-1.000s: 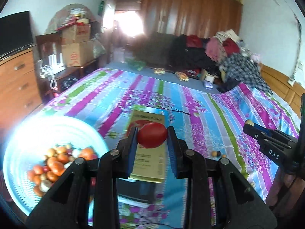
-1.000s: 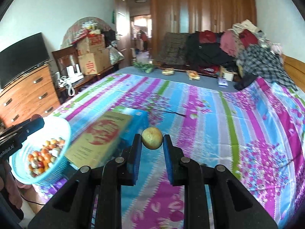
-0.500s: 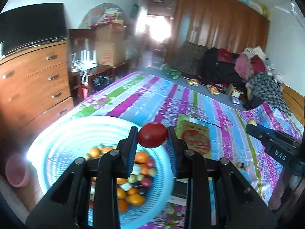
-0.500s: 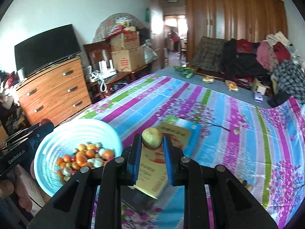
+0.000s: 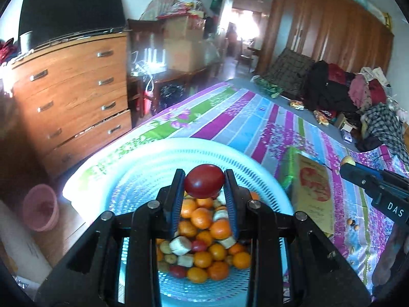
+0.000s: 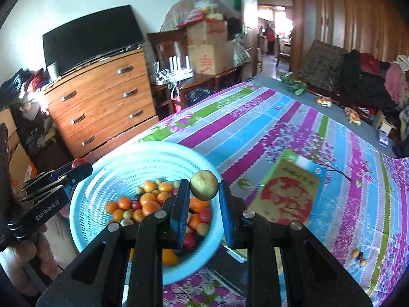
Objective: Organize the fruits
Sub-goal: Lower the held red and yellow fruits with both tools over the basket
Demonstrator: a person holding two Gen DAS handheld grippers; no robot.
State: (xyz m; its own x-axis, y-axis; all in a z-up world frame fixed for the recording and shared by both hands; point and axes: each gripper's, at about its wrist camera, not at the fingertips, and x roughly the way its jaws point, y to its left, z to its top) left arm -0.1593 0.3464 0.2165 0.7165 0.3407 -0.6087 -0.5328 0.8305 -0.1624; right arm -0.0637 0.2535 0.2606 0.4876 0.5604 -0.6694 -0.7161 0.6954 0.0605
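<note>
Through my left wrist camera, my left gripper point(image 5: 204, 183) has its jaws closed on a red tomato point(image 5: 204, 180), pinched at the very tips of the blue pads point(image 5: 177, 199); the tomato hangs over the pale blue basket point(image 5: 143, 163), above the heap of oranges point(image 5: 204, 232) and other small fruit inside it; the basket sits at the near corner of the bed point(image 5: 245, 125) with its striped floral sheet; a yellow box with a red circle point(image 5: 313, 189) lies on the sheet just right of the basket; at the right edge my other gripper point(image 5: 368, 179) shows from the side, a yellowish fruit at its tip; a wooden dresser point(image 5: 74, 94) with a television point(image 5: 69, 12) on top stands to the left, and a pink bucket point(image 5: 41, 211) is on the floor below.

Through my right wrist camera, my right gripper point(image 6: 204, 186) has its jaws closed on a yellow-green fruit point(image 6: 204, 184), held between the pad tips; it hangs above the right rim of the basket point(image 6: 102, 174), where the oranges point(image 6: 148, 202) and a few red and green pieces lie in a pile; the yellow box point(image 6: 288, 199) lies on the bed point(image 6: 332, 158) to the right; my left gripper point(image 6: 76, 165) reaches in from the left edge of the basket, the tomato point(image 6: 78, 162) showing at its tip; three small fruits point(image 6: 358, 255) lie loose on the sheet far to the right.
</note>
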